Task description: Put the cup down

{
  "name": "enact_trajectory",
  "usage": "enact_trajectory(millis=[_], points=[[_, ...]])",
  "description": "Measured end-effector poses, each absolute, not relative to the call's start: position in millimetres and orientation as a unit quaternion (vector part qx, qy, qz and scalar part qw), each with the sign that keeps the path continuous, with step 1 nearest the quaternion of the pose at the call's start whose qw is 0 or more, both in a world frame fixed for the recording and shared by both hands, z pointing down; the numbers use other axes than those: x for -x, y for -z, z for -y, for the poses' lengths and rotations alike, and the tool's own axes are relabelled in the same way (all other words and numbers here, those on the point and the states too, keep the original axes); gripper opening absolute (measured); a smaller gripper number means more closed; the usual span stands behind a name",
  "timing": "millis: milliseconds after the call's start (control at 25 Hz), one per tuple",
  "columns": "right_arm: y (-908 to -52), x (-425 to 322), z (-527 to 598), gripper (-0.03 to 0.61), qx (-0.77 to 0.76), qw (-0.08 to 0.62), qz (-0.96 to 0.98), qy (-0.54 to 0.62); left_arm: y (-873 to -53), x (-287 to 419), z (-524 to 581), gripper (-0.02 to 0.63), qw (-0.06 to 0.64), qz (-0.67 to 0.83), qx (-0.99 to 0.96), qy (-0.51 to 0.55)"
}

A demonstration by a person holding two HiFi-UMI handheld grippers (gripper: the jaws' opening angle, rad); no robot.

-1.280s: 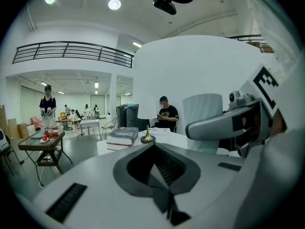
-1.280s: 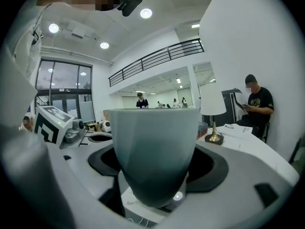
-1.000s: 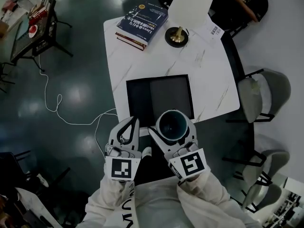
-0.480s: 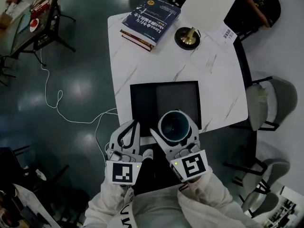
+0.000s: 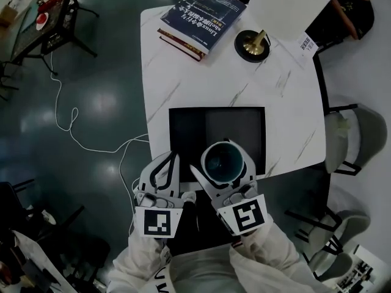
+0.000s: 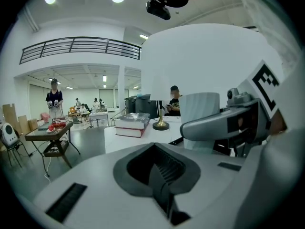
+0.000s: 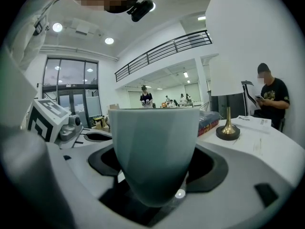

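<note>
**Q:** What do the jaws of the right gripper [image 5: 223,165] hold?

**A:** They pinch the pale blue-grey cup [image 7: 155,151] by its lower body. The cup stands upright, mouth up.

**Q:** And the left gripper [image 5: 171,159]?

**A:** Its jaws are pressed together with nothing between them. It sits just beside the right gripper, off the counter's near edge.

**Q:** Where is the cup relative to the counter [image 5: 183,78]?

**A:** From above, it lies over the near edge of the dark mat [image 5: 186,133] on the white marbled counter. Whether it touches the mat cannot be told.

**Q:** What lies beyond?

**A:** At the far side are a book stack [image 5: 201,14] and a lamp [image 5: 252,45] with a brass base and a white shade.
</note>
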State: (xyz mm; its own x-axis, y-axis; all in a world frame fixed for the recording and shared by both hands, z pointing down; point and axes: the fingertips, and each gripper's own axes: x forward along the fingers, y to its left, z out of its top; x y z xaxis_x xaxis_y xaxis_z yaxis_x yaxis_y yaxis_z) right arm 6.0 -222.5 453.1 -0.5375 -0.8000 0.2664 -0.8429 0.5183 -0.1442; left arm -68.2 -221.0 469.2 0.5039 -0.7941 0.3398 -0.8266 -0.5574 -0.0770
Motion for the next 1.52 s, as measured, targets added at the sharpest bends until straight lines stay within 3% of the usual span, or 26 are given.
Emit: enact_trajectory(millis=[720, 920, 1080, 1240, 1520], points=[[-487.9, 22.6, 261.9, 0.383, -0.442, 0.067, 0.882, -0.147, -508.1, 96.2, 245.5, 0.012, 0.042, 0.487, -0.847, -0.210], [-495.2, 32.4, 273.0, 0.383, -0.434, 0.068, 0.887, -0.142, -518.9, 104.4, 249.0, 0.012, 0.109, 0.534, -0.821, -0.168], [-499.7, 38.8, 280.0, 0.383, -0.428, 0.070, 0.890, -0.139, -521.5, 103.9, 253.8, 0.012, 0.077, 0.514, -0.831, -0.198], [-503.4, 43.2, 284.7, 0.382, -0.424, 0.072, 0.892, -0.139, -527.3, 109.0, 256.1, 0.012, 0.122, 0.545, -0.812, -0.167], [-507.8, 50.0, 286.3, 0.382, -0.419, 0.073, 0.895, -0.137, -532.9, 111.3, 256.9, 0.012, 0.101, 0.533, -0.819, -0.188]])
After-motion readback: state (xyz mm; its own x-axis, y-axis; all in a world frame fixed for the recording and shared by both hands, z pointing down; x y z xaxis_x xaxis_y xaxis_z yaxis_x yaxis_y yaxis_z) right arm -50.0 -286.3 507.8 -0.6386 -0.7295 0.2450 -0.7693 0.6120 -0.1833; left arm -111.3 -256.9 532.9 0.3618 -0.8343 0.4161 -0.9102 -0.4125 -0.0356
